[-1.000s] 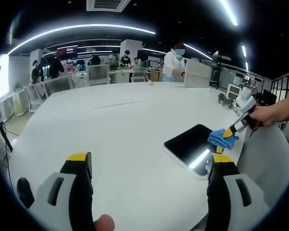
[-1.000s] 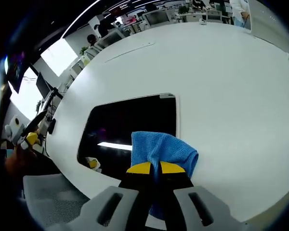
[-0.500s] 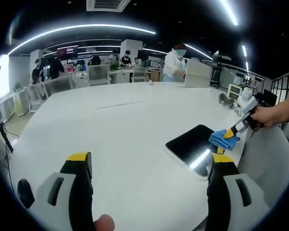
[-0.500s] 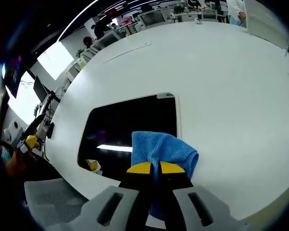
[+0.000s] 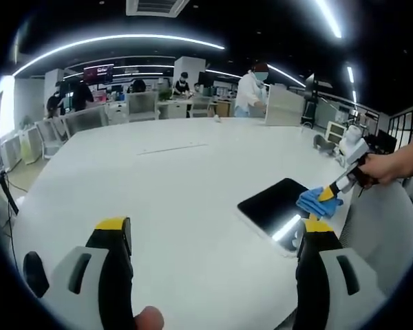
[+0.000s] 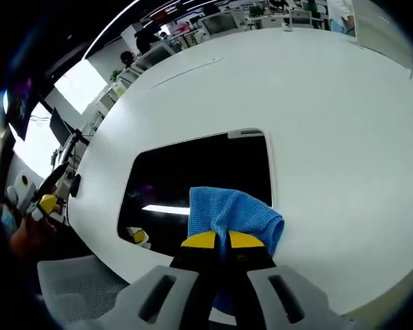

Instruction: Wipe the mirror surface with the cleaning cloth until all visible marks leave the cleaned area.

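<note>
A dark rectangular mirror (image 6: 199,179) lies flat on the white table (image 6: 316,117), showing dark reflections and a light streak. My right gripper (image 6: 217,239) is shut on a blue cleaning cloth (image 6: 234,213), which hangs over the mirror's near right part. In the left gripper view the mirror (image 5: 272,206) lies at the right, with the right gripper (image 5: 325,194) and the blue cloth (image 5: 316,201) at its far right corner, held by a person's hand (image 5: 378,167). My left gripper (image 5: 217,230) stands open above the bare table, left of the mirror.
The white table (image 5: 165,179) is wide and round-edged. A grey mesh chair (image 6: 76,295) stands by its edge near the mirror. Desks, chairs and several people (image 5: 251,89) fill the office beyond the table's far side.
The right gripper has drifted slightly with the cloth, so the mirror's right edge now reaches further under the cloth. The left gripper has stayed put.
</note>
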